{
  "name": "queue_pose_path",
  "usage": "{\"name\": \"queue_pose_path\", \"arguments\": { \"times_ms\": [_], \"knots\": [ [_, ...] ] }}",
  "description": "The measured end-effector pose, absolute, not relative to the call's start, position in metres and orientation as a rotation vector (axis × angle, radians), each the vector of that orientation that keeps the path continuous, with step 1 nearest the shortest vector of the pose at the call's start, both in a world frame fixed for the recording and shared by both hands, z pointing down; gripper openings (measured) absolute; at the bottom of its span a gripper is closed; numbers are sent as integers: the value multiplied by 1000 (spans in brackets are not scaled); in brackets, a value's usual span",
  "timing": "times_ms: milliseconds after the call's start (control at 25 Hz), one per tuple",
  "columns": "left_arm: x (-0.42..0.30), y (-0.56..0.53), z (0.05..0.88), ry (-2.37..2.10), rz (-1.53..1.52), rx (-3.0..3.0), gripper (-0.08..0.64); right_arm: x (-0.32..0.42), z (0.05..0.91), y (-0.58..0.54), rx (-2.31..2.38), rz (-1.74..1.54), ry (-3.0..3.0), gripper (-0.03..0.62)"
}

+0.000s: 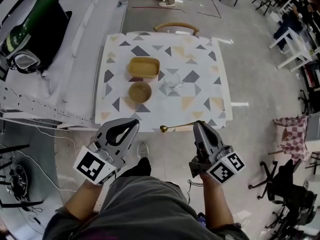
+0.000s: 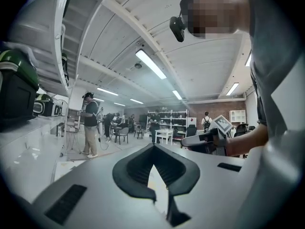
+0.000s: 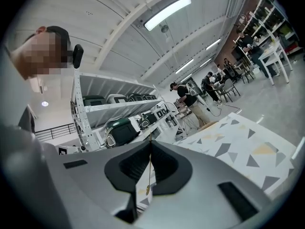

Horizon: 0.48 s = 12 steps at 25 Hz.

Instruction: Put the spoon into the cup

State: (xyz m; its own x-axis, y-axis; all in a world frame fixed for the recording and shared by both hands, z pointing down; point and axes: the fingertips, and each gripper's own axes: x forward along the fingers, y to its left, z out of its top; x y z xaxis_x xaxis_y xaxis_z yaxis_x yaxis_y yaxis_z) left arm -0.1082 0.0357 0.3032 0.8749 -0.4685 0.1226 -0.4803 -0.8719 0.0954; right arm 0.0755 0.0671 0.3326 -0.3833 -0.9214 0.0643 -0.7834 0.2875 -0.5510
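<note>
A thin gold spoon (image 1: 172, 127) sticks out leftwards from my right gripper (image 1: 198, 124), which is shut on its handle just off the table's near edge. In the right gripper view the spoon (image 3: 149, 175) shows as a fine line hanging between the closed jaws of the right gripper (image 3: 151, 143). The clear glass cup (image 1: 172, 81) stands upright near the middle of the patterned table (image 1: 200, 64), well beyond the spoon. My left gripper (image 1: 135, 122) is at the table's near left edge, its jaws together with nothing in them; its own view shows the left gripper (image 2: 153, 147) tips meeting.
A yellow rectangular dish (image 1: 144, 67) and a brown bowl (image 1: 139, 91) stand left of the cup. A chair back (image 1: 176, 28) is at the table's far side. A white shelf unit with green-black cases (image 1: 30, 24) runs along the left.
</note>
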Motion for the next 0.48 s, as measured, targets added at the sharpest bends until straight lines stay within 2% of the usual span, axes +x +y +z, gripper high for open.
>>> {"name": "queue_pose_path", "arguments": {
  "times_ms": [480],
  "knots": [
    [-113,-59,299,-691,58,2960,14,69,332,-19,-1628,-733,2266,23]
  ]
}}
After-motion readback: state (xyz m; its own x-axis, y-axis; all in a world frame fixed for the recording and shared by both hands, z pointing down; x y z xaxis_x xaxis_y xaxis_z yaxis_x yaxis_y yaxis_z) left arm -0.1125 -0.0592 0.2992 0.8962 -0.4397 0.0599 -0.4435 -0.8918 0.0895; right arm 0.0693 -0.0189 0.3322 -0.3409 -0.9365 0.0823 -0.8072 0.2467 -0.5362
